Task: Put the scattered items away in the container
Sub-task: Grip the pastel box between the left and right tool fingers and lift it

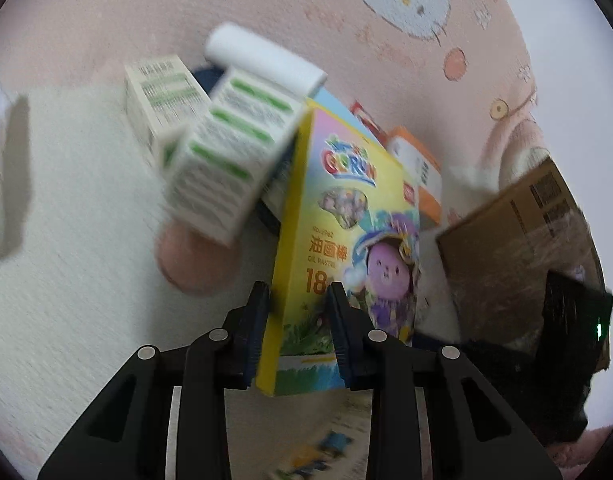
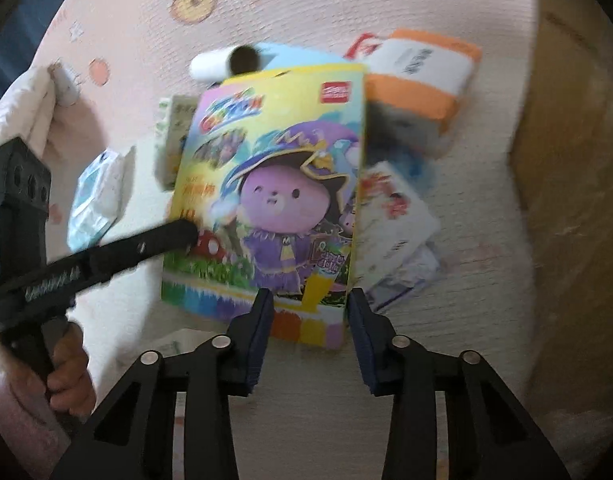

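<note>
Our left hand-held gripper (image 1: pixel 296 292) clamped on the oil pastel box (image 1: pixel 346 216) edge, our right hand-held gripper (image 2: pixel 310 300) half open around its lower corner, grip unclear, cardboard box (image 1: pixel 518 248) nearby, pink blanket (image 1: pixel 146 8) beneath.

Soft, even indoor light; motion blur smears the green-striped boxes (image 1: pixel 226 152) and cardboard box (image 2: pixel 574 184). Fisheye curvature bends both views, dark vignette ringing the edges.

Colourful oil-pastel box (image 1: pixel 338 216) with purple cartoon bear, tilted up off the pink rug (image 1: pixel 146 8), beside green-striped cartons (image 1: pixel 222 152)
</note>
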A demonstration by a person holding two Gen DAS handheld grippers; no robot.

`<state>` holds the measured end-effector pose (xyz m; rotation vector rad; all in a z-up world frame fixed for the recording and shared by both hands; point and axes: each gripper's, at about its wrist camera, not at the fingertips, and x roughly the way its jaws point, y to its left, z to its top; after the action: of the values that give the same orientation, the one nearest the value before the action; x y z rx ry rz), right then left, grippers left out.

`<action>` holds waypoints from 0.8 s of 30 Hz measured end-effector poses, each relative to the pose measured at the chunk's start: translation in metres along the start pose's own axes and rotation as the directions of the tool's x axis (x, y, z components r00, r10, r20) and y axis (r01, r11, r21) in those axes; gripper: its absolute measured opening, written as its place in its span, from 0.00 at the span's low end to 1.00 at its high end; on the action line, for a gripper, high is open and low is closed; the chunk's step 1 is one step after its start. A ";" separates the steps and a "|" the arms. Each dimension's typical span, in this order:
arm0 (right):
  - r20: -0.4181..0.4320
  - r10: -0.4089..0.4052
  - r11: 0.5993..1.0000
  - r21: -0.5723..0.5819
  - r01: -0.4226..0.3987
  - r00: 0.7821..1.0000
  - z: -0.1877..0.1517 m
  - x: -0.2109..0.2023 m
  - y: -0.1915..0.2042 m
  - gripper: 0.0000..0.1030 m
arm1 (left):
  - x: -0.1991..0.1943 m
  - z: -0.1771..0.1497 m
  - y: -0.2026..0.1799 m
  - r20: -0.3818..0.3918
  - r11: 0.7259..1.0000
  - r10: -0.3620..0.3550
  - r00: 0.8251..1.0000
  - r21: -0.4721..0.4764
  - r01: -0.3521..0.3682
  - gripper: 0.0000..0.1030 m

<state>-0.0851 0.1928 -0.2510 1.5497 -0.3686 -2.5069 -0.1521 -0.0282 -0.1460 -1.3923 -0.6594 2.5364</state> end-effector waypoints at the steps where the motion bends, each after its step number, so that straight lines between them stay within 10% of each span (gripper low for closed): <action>1: -0.005 0.008 1.000 -0.014 -0.008 1.000 0.000 0.003 0.008 0.35 | -0.001 0.006 0.002 0.008 1.000 0.007 1.000 -0.003 -0.007 0.33; 10: -0.022 0.067 0.982 -0.174 -0.070 0.998 0.014 0.035 0.052 0.32 | -0.021 0.041 0.018 0.108 0.995 0.086 0.990 -0.063 -0.080 0.31; 15: 0.022 0.032 0.984 -0.177 -0.028 0.999 0.019 0.014 0.043 0.32 | -0.038 0.021 0.017 0.137 0.986 0.162 0.977 -0.052 -0.156 0.46; 20: 0.127 -0.051 0.976 -0.204 0.077 0.991 0.035 -0.014 0.038 0.33 | -0.044 -0.001 0.022 0.096 0.989 0.115 0.989 -0.102 -0.105 0.53; 24: 0.150 -0.105 0.966 -0.219 0.137 0.983 0.070 -0.012 0.032 0.52 | -0.038 -0.020 0.035 0.075 0.972 0.015 0.997 -0.233 0.003 0.53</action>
<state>-0.1414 0.1735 -0.2011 1.3544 0.0005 -2.6458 -0.1129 -0.0668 -0.1421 -1.3708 -0.9971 2.5961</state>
